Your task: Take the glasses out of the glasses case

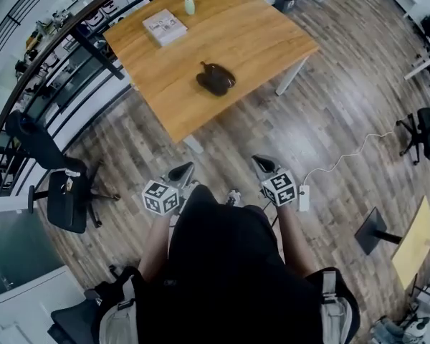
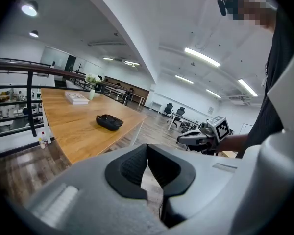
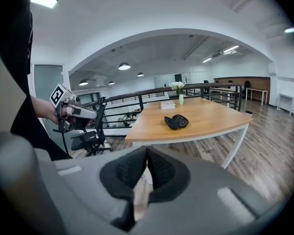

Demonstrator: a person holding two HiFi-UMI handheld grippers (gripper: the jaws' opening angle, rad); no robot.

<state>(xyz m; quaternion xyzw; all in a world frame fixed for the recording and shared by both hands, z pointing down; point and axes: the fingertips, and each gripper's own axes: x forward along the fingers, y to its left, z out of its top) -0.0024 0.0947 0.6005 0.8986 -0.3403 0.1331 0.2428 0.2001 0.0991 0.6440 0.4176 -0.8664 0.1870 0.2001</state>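
tabletop (image 1: 258, 41): one
glasses case (image 1: 216, 78): one, near the middle of the tabletop
book (image 1: 165, 27): one, at the tabletop's far end
vase (image 1: 190, 6) of white flowers: one, just beyond the book
grippers: two, the left gripper (image 1: 180, 172) and the right gripper (image 1: 264, 165), both short of the tabletop's near edge
marker cubes (image 1: 161, 197): two, one per gripper
office chairs (image 1: 61, 192): one left of the tabletop, two well to its right
power strip (image 1: 303, 198): one, on the floor

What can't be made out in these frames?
- Glasses case: too small in all three views; glasses inside can't be seen.
- Book: cover print too small, head view.
- Floor under the person: hidden by their torso, head view.
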